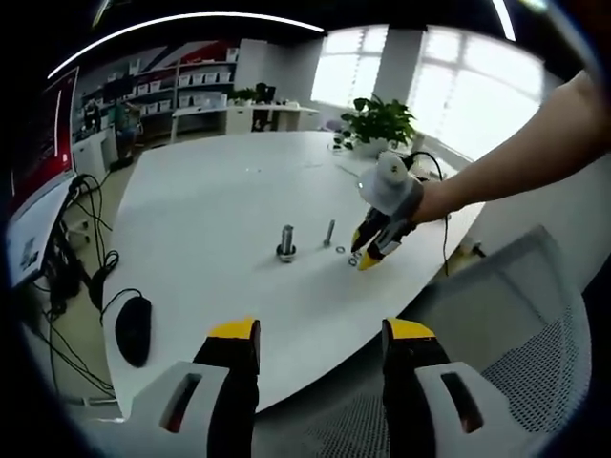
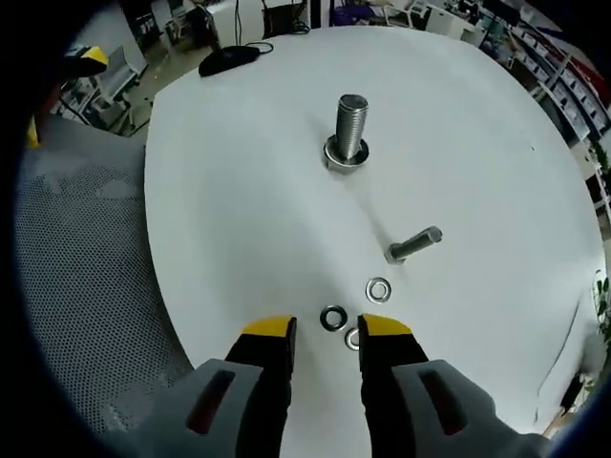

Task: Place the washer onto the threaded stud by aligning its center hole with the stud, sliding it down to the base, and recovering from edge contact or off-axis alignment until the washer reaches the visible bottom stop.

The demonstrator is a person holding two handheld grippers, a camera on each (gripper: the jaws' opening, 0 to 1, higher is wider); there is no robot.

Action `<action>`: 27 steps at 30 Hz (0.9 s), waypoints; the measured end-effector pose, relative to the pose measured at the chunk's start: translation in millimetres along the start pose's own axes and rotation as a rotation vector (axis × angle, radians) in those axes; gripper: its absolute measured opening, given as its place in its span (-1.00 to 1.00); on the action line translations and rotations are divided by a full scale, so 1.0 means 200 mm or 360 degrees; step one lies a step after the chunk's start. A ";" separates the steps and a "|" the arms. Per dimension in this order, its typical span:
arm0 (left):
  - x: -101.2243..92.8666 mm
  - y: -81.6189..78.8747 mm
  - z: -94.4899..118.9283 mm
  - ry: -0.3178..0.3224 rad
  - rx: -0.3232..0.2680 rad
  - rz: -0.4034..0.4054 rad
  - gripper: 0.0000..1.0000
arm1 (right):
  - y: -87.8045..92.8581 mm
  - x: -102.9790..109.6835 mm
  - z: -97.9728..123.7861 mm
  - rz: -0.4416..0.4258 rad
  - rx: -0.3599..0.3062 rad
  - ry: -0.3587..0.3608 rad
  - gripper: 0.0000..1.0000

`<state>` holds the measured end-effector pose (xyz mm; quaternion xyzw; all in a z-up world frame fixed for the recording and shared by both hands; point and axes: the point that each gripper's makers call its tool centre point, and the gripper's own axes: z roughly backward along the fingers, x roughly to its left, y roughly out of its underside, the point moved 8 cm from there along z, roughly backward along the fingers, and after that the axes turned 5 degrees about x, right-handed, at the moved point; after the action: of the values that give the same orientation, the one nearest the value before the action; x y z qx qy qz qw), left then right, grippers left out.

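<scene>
The dark flat steel washer (image 2: 333, 318) lies on the white round table (image 2: 239, 191), between the right gripper (image 2: 327, 329)'s open, empty jaws, short of the upright threaded steel stud (image 2: 350, 126). Thin, stiff, slippery (probably light): pinch its rim edge. The left gripper (image 1: 322, 331) hangs open, empty.

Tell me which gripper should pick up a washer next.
Right. The right gripper hangs open directly over the washers near the table edge, with the stud ahead. The left gripper is open too, but held off the table, far from them.
</scene>
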<state>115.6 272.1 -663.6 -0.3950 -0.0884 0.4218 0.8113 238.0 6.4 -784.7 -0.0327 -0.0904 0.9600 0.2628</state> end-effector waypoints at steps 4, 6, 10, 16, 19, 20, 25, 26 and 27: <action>0.00 0.00 0.00 0.0004 -0.0007 0.0009 0.00 | 0.00 0.01 -0.01 0.0025 0.0036 -0.0007 -0.48; 0.00 0.00 0.00 -0.0001 -0.0001 0.0003 0.00 | 0.01 0.01 -0.02 0.0065 0.0062 -0.0002 -0.48; 0.00 0.00 0.00 0.0002 0.0003 -0.0001 0.00 | 0.01 0.00 -0.03 0.0042 0.0062 -0.0028 -0.51; 0.00 0.00 -0.01 0.0007 0.0012 -0.0007 0.00 | 0.01 -0.01 -0.04 0.0094 0.0064 -0.0038 -0.53; 0.00 0.00 -0.01 0.0010 0.0017 -0.0006 -0.01 | -0.01 -0.02 -0.03 0.0074 0.0066 -0.0034 -0.56; 0.00 0.00 -0.01 0.0012 0.0019 -0.0007 -0.01 | -0.02 -0.01 -0.03 0.0060 0.0079 -0.0031 -0.56; 0.00 0.00 -0.01 0.0016 0.0031 -0.0009 -0.01 | -0.03 0.00 -0.04 0.0178 0.0128 -0.0029 -0.59; 0.00 0.00 -0.01 0.0017 0.0032 -0.0009 -0.01 | -0.03 0.00 -0.04 0.0189 0.0135 -0.0031 -0.60; 0.00 0.00 -0.01 0.0016 0.0032 -0.0009 -0.01 | -0.04 0.00 -0.04 0.0197 0.0150 -0.0037 -0.61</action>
<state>116.1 270.7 -665.2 -0.3888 -0.0812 0.4183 0.8169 243.0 13.3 -791.0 -0.0148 -0.0460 0.9780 0.2031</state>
